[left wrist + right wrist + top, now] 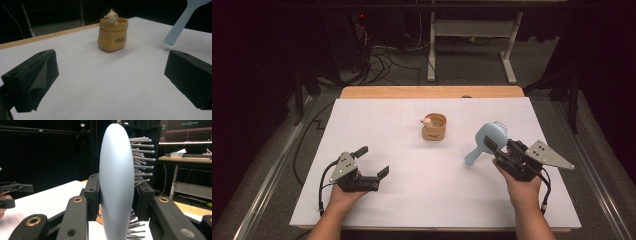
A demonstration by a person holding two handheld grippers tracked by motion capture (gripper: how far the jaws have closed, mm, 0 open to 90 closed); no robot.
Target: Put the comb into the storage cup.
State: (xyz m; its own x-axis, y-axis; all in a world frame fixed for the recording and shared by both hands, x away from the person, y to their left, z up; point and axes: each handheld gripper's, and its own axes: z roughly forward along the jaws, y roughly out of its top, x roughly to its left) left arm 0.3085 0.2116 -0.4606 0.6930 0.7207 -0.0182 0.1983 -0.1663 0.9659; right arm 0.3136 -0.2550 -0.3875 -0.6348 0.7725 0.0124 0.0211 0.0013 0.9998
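A light blue hairbrush (pixel 488 136) is held above the white table with my right gripper (pixel 501 145) shut on its head. Its handle points down and left, its tip close over the sheet. In the right gripper view the brush (pixel 116 177) stands edge-on between the jaws of the right gripper (pixel 116 197), bristles to the right. A tan bag-shaped pot (pixel 435 128) with a small bear figure at its rim stands mid-table. My left gripper (pixel 373 161) rests open at the front left. Beyond the wide-set jaws of the left gripper (pixel 110 82) stand the pot (pixel 113 35) and the brush handle (pixel 180 22).
A white sheet (pixel 412 200) covers the table, and a wooden edge (pixel 432 92) shows at the far side. Beyond it are a desk frame (pixel 472 30) and cables on the floor. In the right gripper view, the left gripper (pixel 12 192) sits at the left.
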